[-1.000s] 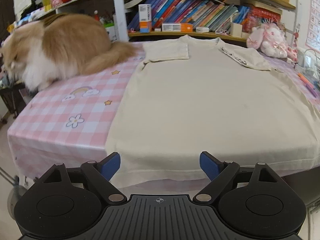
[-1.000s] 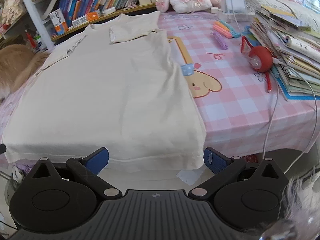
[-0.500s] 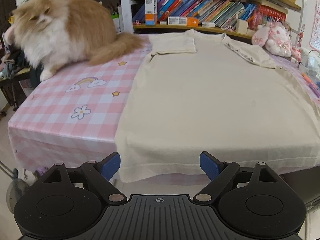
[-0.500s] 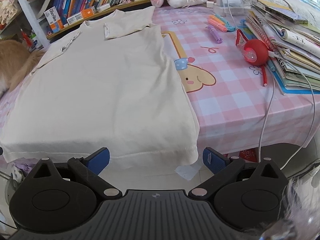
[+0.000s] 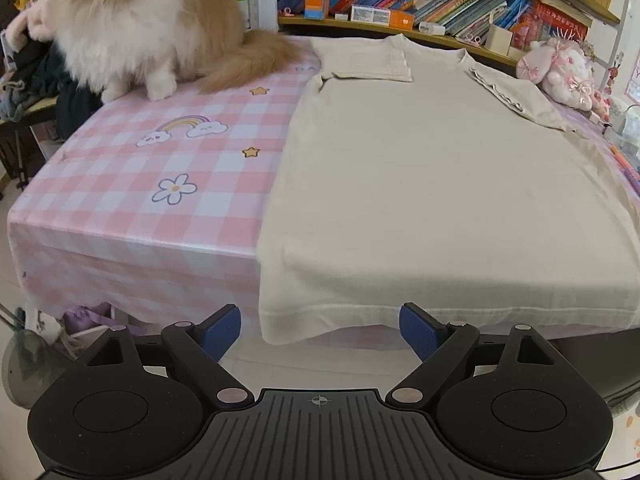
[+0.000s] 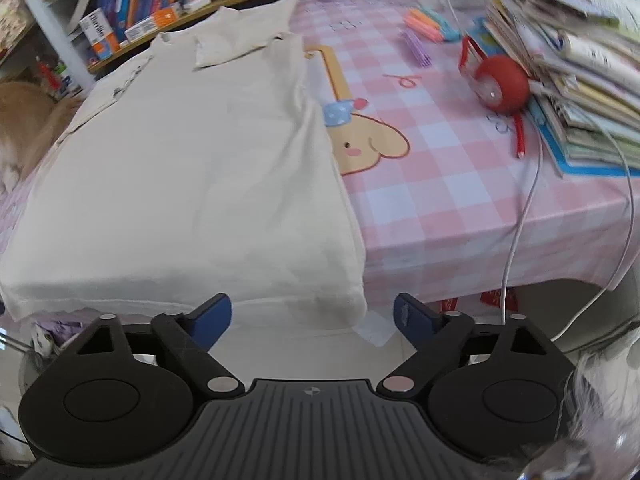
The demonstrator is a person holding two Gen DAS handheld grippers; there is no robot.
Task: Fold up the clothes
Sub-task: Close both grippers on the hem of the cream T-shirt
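Note:
A cream T-shirt [image 5: 420, 184] lies flat on the pink checked table [image 5: 160, 184], both sleeves folded in, its hem hanging over the near edge. My left gripper [image 5: 320, 326] is open just below the hem's left corner [image 5: 280, 328], which sags between the blue pads without being pressed. In the right wrist view the same T-shirt [image 6: 180, 184] fills the left half. My right gripper [image 6: 312, 318] hovers at the hem's right corner [image 6: 344, 304]; its jaws are closing, the cloth lies between them, and the pads are off it.
A fluffy orange-and-white cat [image 5: 148, 28] sits on the table's far left corner. A bookshelf [image 5: 440, 4] runs behind. A plush toy [image 5: 556, 72], a stack of books [image 6: 576, 64], a red round object [image 6: 502, 84], pens [image 6: 428, 28] and white cables [image 6: 524, 216] crowd the right side.
Both grippers have moved closer to the shirt's hem corners. The right jaws have narrowed a little. The cat has raised its head and sat up.

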